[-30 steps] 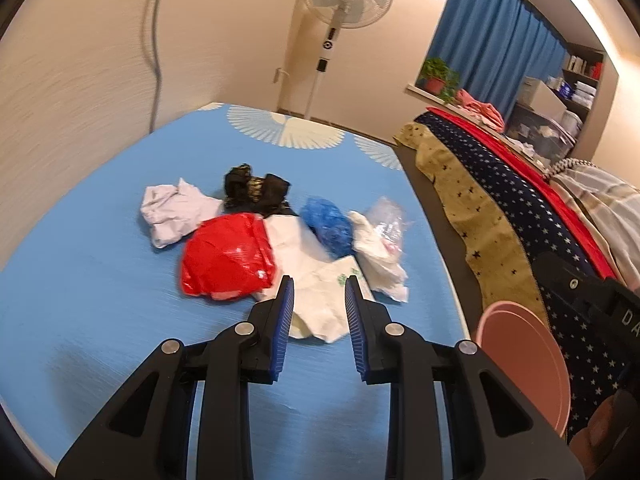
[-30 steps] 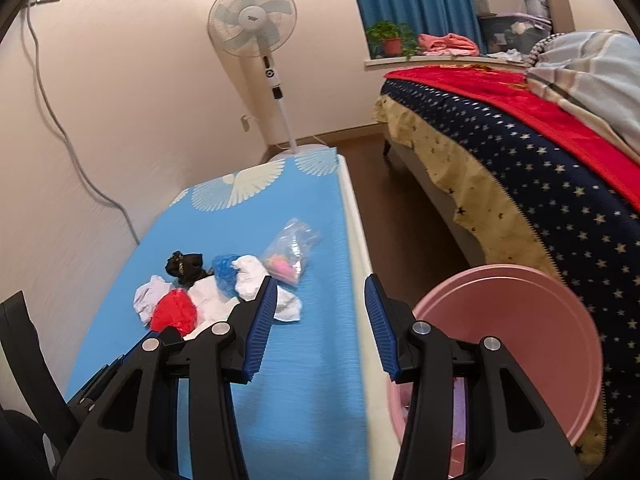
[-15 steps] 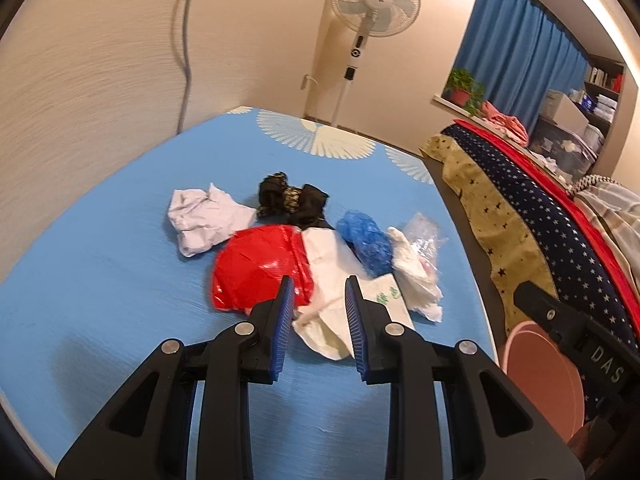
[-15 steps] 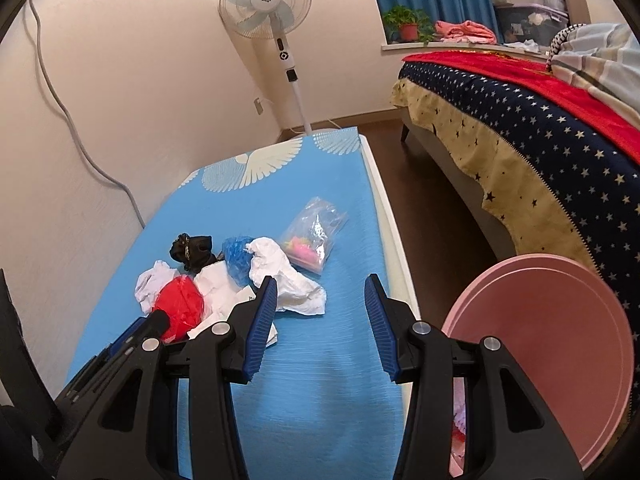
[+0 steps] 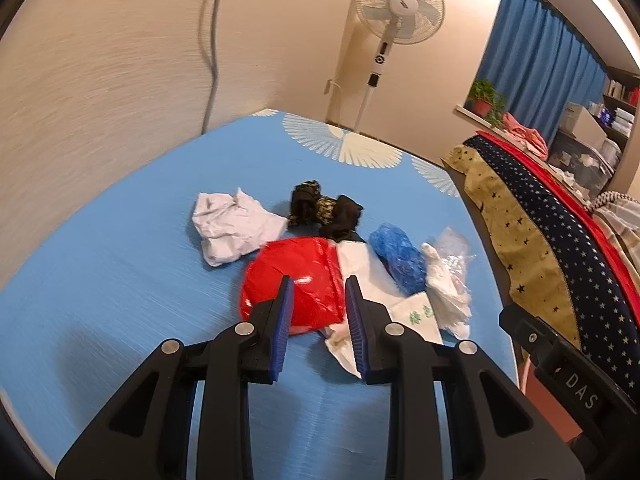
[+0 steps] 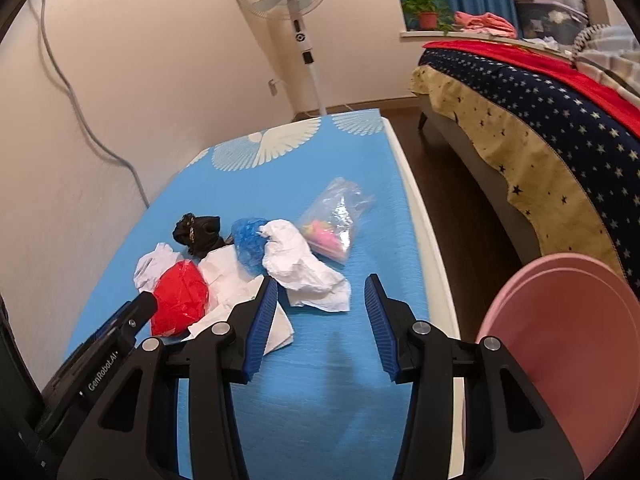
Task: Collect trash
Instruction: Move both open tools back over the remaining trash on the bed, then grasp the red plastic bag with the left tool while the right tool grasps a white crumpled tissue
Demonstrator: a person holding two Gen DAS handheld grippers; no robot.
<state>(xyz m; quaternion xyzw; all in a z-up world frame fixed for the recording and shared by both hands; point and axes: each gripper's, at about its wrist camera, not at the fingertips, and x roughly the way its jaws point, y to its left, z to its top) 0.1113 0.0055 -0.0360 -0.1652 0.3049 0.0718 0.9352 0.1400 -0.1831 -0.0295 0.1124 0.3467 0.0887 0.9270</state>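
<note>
Trash (image 5: pixel 340 256) lies bunched mid-table on the blue cover (image 5: pixel 120 280), all within one reach. My left gripper (image 5: pixel 318 292) hovers near the red bag (image 5: pixel 296 284), jaws narrowly parted, empty; my right gripper (image 6: pixel 320 292) hovers by the white paper (image 6: pixel 304 268), jaws spread, pink bin (image 6: pixel 560 340) right.

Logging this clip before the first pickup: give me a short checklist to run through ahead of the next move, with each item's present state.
1. Left tool empty, jaws apart: ok.
2. Right tool empty, jaws apart: ok.
3. Crumpled red plastic bag lined up ahead of left tool: ok.
4. Crumpled white paper within right tool's view: ok.
5. Round pink plastic bin open beside the blue mat: ok.
6. Bin contents: cannot tell.
</note>
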